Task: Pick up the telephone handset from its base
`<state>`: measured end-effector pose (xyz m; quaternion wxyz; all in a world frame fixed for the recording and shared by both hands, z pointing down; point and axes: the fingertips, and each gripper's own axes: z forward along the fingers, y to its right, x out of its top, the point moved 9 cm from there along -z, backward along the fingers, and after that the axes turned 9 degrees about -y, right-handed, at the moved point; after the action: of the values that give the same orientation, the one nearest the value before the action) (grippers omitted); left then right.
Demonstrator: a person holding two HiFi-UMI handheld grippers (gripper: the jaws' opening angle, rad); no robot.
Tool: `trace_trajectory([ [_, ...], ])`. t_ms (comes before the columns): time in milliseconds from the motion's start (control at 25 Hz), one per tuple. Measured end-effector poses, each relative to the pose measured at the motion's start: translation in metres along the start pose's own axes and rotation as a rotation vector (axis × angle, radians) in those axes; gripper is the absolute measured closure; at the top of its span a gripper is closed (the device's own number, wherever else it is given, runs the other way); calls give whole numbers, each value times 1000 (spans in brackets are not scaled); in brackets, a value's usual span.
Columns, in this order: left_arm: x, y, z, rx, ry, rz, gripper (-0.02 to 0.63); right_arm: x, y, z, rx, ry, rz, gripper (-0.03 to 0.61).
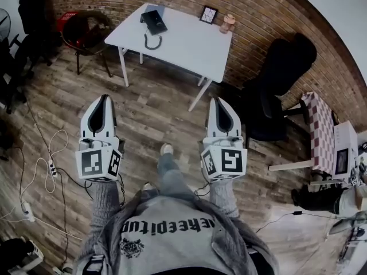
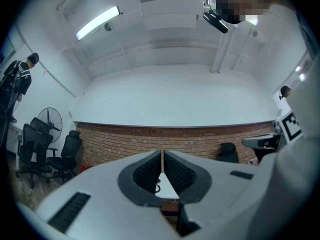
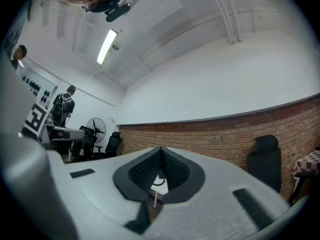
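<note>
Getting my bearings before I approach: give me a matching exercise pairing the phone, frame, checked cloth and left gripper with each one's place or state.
1 phone
2 frame
3 checked cloth
4 left gripper

A shut
B right half of the table
C far right, off the table
D table's left corner

Pairs: 1-D, 2-B, 3-C, 4-A

The left gripper point(image 1: 105, 98) and right gripper point(image 1: 217, 101) are white shells that taper to rounded tips, with black ribbed pads point(image 2: 150, 170) set in dark recesses. Each carries a white cube point(image 1: 98, 162) with black square markers. The person wears grey knit sleeves point(image 1: 104, 204), a grey sweatshirt point(image 1: 172, 242) with black lettering (plus a small dark emblem), blue jeans point(image 1: 170, 175) and a light shoe point(image 1: 166, 149).
</note>
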<state>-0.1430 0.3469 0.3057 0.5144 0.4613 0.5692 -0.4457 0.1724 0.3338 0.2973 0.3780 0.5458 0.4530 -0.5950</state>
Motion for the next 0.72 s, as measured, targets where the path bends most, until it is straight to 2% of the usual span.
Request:
trace_trajectory([
  [320,2,-22,51,57,-9,20,597,-4,11,73,44,17,18,575],
  [720,12,-27,166,82,-4,33,597,-1,56,188,78,42,21,575],
])
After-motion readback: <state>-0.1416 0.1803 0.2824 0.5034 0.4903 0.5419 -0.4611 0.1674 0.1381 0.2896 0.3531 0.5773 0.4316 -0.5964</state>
